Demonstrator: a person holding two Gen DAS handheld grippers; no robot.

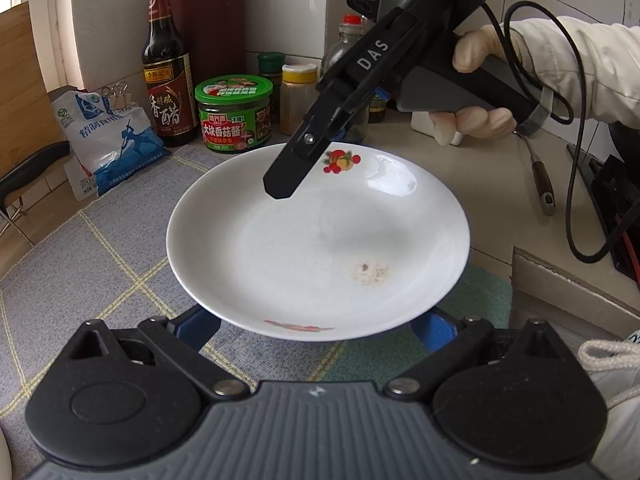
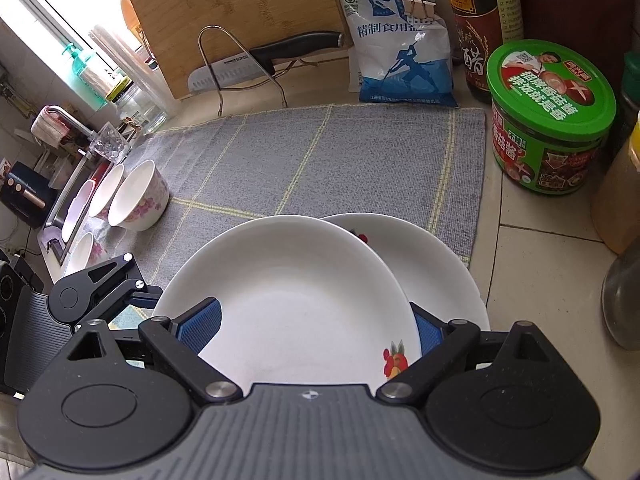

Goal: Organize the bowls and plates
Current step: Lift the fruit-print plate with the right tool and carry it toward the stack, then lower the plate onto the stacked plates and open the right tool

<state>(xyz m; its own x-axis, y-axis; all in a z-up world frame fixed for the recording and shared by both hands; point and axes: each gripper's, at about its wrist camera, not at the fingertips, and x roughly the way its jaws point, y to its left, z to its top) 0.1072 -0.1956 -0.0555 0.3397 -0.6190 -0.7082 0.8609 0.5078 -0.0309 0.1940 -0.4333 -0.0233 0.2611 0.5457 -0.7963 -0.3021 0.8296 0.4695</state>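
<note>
Seating one plate on another: how do you do it well? (Reader)

(Operator) My right gripper (image 2: pixel 314 328) is spread wide, one blue pad over the well of the upper plate (image 2: pixel 296 280), the other outside its rim. Whether either pad bears on the china I cannot tell. I judge the step to be centring this plate on the lower plate (image 2: pixel 432 264), which peeks out ahead and to the right. I would nudge it rim over rim, keep it level, and let go only once it sits without rocking.

And the left side? (Reader)

(Operator) My left gripper (image 1: pixel 318 328) is also wide, and the plate's near rim lies between its pads, so it can steady that edge against sliding on the cloth mat (image 2: pixel 320 152).

What does each view add? (Reader)

(Operator) The right wrist view alone shows the second plate, and the bowls (image 2: pixel 138 196) far to my left at the mat's edge, not yet gathered. The left wrist view alone shows a brownish stain (image 1: pixel 368 272) in the well and my right finger slanting down over the far rim.
</note>
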